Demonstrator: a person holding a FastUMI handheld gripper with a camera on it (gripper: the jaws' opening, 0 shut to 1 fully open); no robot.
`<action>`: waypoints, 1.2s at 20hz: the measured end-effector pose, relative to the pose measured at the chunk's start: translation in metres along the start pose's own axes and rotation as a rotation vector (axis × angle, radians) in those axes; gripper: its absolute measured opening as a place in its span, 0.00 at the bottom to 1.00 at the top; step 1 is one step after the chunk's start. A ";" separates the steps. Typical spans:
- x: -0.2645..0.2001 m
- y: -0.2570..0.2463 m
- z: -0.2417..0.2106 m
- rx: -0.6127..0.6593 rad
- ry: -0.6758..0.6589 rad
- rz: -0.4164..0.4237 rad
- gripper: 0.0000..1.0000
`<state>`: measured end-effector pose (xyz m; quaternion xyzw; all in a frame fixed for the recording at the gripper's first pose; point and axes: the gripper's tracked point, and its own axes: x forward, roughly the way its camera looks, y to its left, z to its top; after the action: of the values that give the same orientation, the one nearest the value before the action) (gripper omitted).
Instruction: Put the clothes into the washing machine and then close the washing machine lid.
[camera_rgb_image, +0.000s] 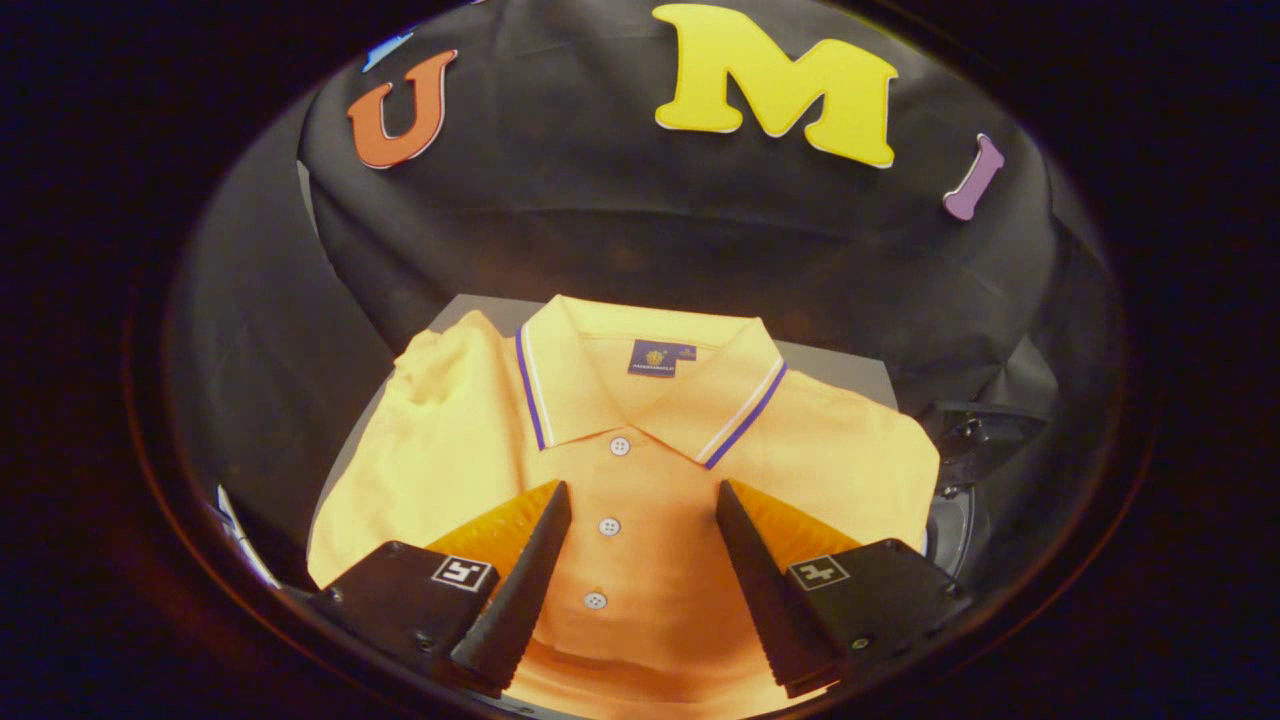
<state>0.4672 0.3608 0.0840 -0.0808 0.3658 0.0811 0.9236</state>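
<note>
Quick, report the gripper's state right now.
Gripper: open, fingers spread over the button placket of the folded yellow polo shirt, holding nothing.

label (661, 358): dark patch inside the shirt (640, 470) collar at 12 o'clock, print too small to read | markers: square black-and-white coded tags on the gripper (643, 500) finger bases at 7 and 5 o'clock, no readable text
</note>
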 end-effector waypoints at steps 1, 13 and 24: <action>0.000 0.000 0.001 -0.012 -0.004 -0.004 0.86; -0.007 0.005 0.004 -0.068 -0.083 0.046 0.04; -0.159 0.007 0.043 0.030 -0.446 0.302 0.04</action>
<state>0.3803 0.3620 0.2237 0.0081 0.1624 0.2286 0.9599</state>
